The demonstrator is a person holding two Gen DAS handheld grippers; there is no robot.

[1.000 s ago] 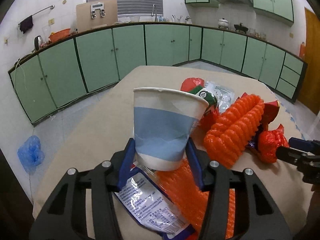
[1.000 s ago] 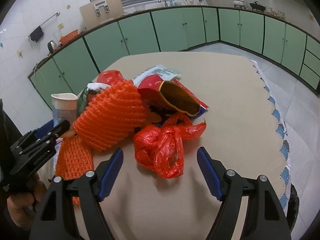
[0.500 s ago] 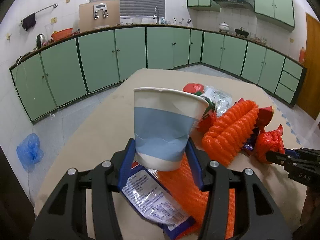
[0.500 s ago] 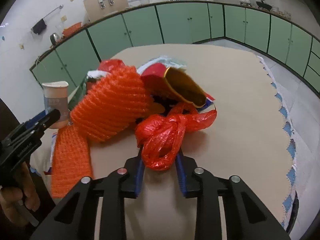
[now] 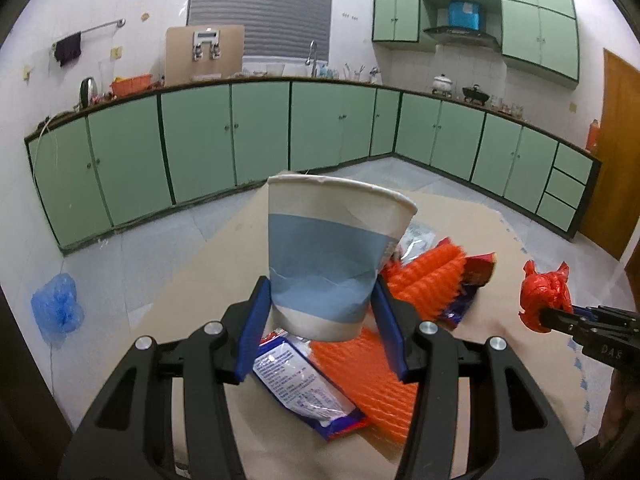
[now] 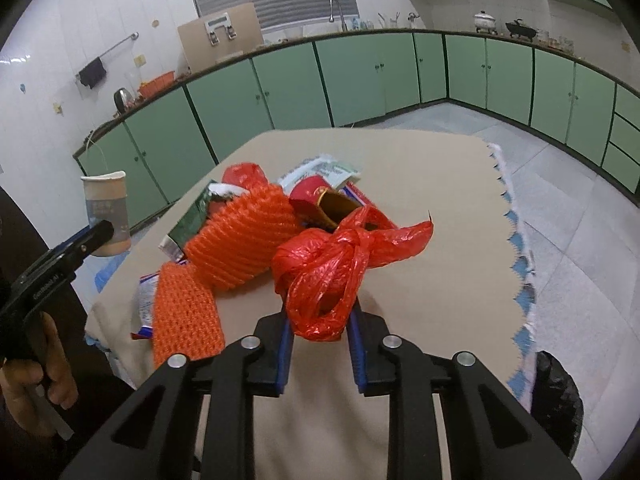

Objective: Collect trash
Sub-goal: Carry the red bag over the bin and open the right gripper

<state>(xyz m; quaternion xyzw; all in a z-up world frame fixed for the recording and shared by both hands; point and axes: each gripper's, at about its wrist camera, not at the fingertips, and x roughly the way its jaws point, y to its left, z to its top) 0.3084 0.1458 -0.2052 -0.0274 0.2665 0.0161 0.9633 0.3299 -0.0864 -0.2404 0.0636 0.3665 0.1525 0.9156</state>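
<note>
My left gripper (image 5: 320, 300) is shut on a white and blue paper cup (image 5: 332, 248), held upright above the table. In the right wrist view that cup (image 6: 106, 208) shows at the far left. My right gripper (image 6: 320, 320) has its jaws closing, with the pads pressing a knotted red plastic bag (image 6: 328, 264), which hangs off the table. The left wrist view shows the same bag (image 5: 544, 296) at the right. On the tan table (image 6: 440, 240) lie two orange foam nets (image 6: 244, 236), a blue-edged snack wrapper (image 5: 304, 384) and a red and gold packet (image 6: 328, 200).
A black bag-lined bin (image 6: 556, 400) sits by the table's right edge. A blue plastic bag (image 5: 56, 308) lies on the floor at the left. Green cabinets (image 5: 200, 152) line the walls. A person's hand (image 6: 24, 380) grips the left tool.
The right jaws went from wide open to closed on the red bag and lifted it off the table. The left gripper rose with the cup, now clear of the trash pile.
</note>
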